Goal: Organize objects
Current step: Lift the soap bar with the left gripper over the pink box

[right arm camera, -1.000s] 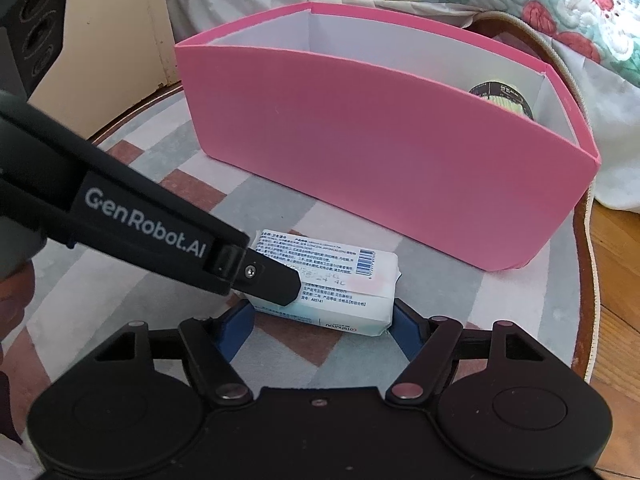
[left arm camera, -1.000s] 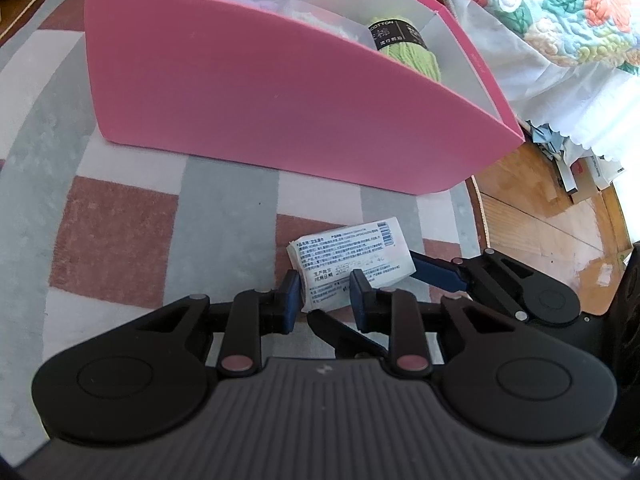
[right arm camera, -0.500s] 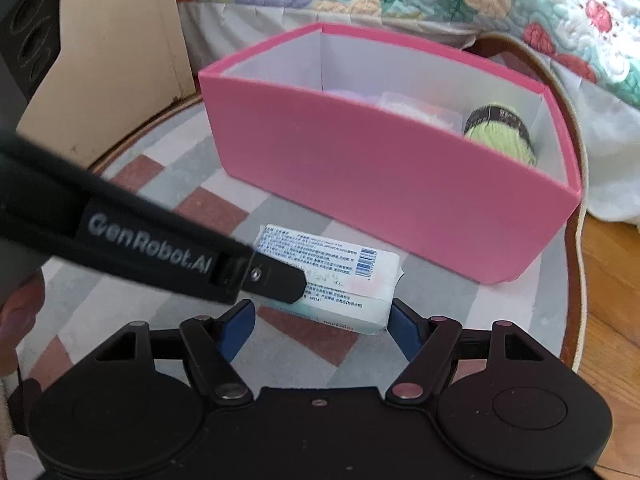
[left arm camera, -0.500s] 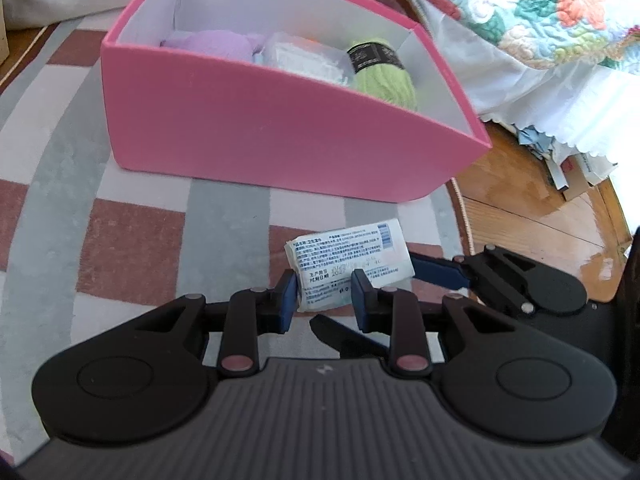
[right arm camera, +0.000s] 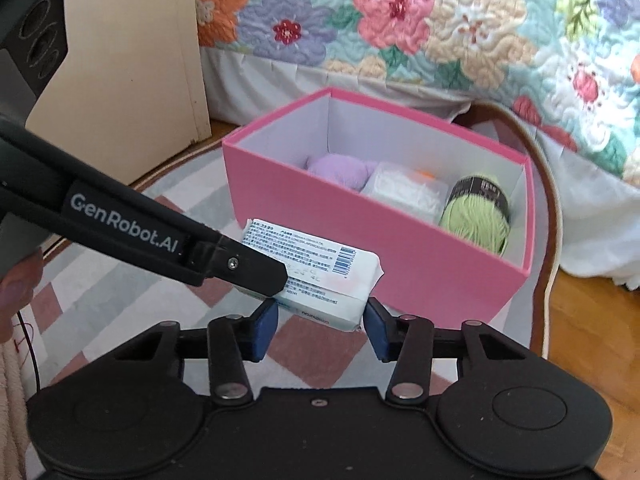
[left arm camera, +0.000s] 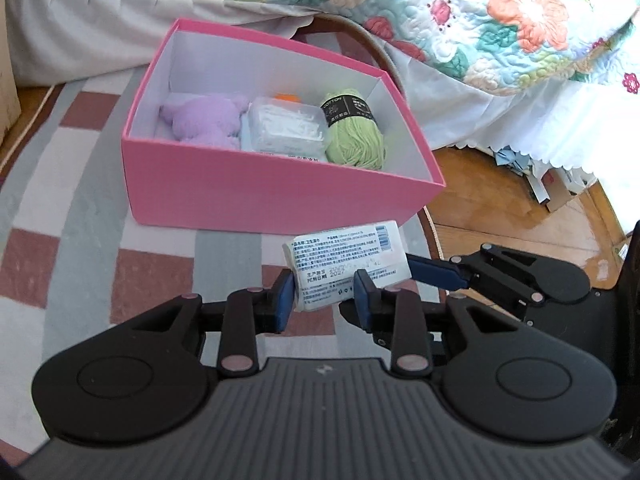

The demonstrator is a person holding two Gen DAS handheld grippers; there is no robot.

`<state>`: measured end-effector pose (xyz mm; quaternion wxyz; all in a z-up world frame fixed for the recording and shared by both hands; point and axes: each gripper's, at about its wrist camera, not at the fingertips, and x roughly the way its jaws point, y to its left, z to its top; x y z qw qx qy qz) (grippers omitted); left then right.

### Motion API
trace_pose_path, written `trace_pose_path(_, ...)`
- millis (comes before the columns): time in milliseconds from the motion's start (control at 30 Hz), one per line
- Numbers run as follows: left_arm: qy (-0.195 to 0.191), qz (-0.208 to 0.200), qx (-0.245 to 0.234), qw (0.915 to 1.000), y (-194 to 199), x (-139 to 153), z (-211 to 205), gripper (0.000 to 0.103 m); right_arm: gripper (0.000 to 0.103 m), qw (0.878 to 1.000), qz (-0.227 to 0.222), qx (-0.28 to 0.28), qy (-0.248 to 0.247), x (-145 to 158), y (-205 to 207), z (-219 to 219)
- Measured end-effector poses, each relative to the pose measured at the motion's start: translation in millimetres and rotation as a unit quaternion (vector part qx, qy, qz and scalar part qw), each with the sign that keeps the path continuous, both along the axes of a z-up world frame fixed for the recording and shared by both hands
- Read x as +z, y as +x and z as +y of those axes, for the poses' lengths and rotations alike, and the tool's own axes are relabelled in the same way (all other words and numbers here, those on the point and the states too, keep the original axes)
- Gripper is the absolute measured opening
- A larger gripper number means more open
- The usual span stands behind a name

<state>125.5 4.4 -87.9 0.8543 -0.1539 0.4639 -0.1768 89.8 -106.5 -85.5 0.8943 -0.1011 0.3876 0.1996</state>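
Setting: striped rug beside floral quilt.
Box: pink box lies ahead of both tools; I read "COTTON" on green yarn.
Packet: wipes packet held clear of the rug, long axis crosswise, short of the box.
Left gripper: clamped on packet end, opening slightly.
Right gripper: closing across packet.
Marking: "GenRobot.AI".

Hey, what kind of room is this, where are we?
Most likely a bedroom at home: a bed with a floral quilt and white bed skirt, a checked rug on a wooden floor, and a pink box on the rug.
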Motion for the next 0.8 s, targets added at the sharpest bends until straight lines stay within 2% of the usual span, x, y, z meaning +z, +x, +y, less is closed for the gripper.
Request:
trace_pose_path(267,0.022,-0.003,0.006,0.9997,6,31,-6,0.03,0.051,1.0,-0.01,-0.001,-0.007,21,2,-2)
trace_pose_path(433,0.054,-0.043,0.018,0.9975,7,58,-6,0.03,0.051,0.999,-0.033,0.03,-0.026,40,6,6)
trace_pose_path(533,0.036,-0.042,0.013,0.9984,17,71,-1,0.03,0.051,0.998,-0.048,0.033,-0.029,56,15,4)
trace_pose_path(667,0.036,-0.052,0.004,0.998,34,85,2,0.03,0.051,0.998,-0.054,0.033,-0.021,70,30,-2)
trace_pose_path(800,0.003,-0.048,-0.007,0.9988,52,93,10,0.03,0.05,0.998,-0.059,0.034,-0.015,80,45,-8)
